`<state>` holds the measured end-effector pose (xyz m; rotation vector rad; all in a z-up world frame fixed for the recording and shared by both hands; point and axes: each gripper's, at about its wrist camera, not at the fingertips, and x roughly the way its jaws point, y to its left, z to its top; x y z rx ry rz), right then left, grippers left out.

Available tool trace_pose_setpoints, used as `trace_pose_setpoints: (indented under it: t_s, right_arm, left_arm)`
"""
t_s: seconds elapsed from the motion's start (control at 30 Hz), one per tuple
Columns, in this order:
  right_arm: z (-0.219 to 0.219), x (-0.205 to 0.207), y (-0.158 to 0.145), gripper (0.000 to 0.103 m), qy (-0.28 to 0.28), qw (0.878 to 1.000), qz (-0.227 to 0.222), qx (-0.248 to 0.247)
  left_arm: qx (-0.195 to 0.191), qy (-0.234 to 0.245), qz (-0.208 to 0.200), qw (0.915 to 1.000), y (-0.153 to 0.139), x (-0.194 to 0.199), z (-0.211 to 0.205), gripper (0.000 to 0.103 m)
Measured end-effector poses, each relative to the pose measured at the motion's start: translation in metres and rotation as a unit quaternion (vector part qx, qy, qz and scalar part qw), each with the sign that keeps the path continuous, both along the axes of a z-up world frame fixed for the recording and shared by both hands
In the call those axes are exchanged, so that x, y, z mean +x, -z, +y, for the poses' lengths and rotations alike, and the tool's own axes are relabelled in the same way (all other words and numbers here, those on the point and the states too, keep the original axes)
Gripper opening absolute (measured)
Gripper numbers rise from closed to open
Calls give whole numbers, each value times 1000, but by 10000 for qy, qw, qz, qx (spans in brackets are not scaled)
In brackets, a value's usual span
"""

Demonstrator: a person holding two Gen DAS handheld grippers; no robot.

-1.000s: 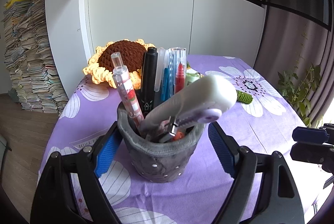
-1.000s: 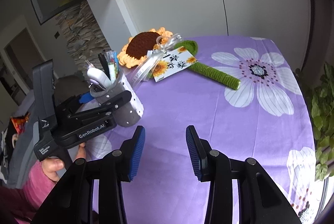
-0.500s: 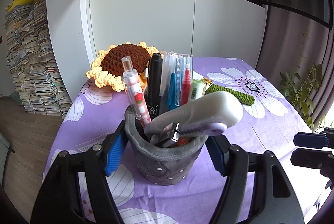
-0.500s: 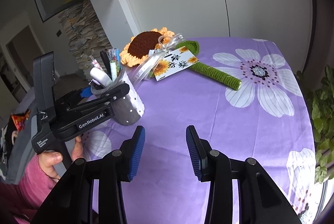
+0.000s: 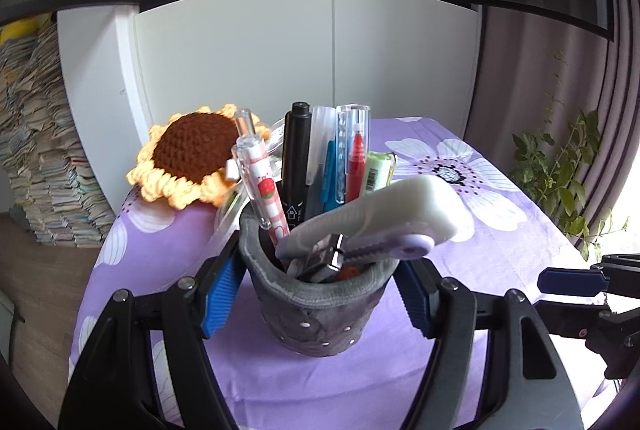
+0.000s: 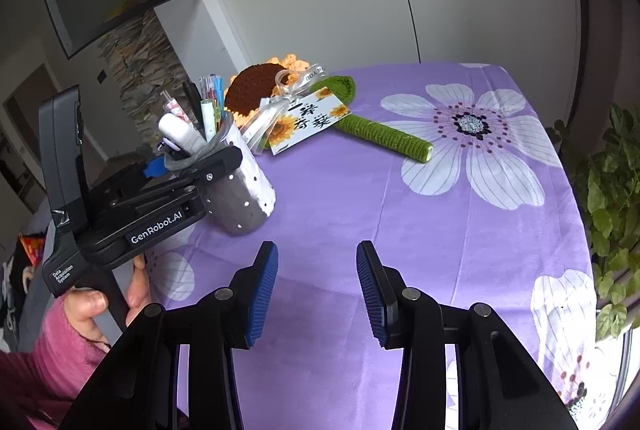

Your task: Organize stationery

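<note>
I see a pen holder point(image 5: 320, 314) of soft matt grey felt w/ glossy studs; crocheted yarn sunflower point(image 5: 192, 153), rough; smooth purple cloth over counter point(image 6: 360, 197); gripper pads point(image 6: 262, 294) ribbed blue rubber-like, matt.

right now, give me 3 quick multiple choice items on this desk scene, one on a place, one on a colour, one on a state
1. Where does the crocheted sunflower lie?
A. inside the holder
B. on the tablecloth behind the holder
C. on the shelf

2. What colour is the tablecloth?
A. purple with white flowers
B. plain green
C. red checked

3. How is the left gripper?
A. wide open, away from the holder
B. clamped on the grey pen holder
C. holding a pen

Answers: 1 B, it rests on the cloth beyond the holder; 2 A, purple shows throughout; 3 B, both blue pads press the holder's sides.
</note>
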<state>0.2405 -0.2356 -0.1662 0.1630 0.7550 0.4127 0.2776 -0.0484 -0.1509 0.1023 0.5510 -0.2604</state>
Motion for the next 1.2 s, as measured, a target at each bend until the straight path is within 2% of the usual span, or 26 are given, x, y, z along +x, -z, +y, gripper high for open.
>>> trace_pose_setpoints:
  t_s: [0.3,0.7,0.73,0.8,0.87,1.07,1.2]
  right_arm:
    - [-27,0,4,41,307,9995,67,97]
    - [-36,2,7,42,425,9988,168,194]
    - [-36,2,7,42,425,9987,172,199]
    - [-35,2,8,42,420,9987,194,211]
    - [-34,2,9,42,418,9986,233,228]
    - [-32,1,10,42,432,9982,313,271]
    - [-30,-2,7,42,458,9983,288,218]
  left_arm:
    - [177,305,34,9994,4,14,-35,69]
    - [181,272,188,9993,11,11,-36,70]
    - [189,242,199,9993,11,11,-36,72]
    - [236,229,169,9993,10,8,-36,85]
    - [289,243,100,9992,10,4,-37,90]
    - [579,293,20,9979,15,-8,-41,99]
    - [509,228,65,9984,13,-16,-31,100]
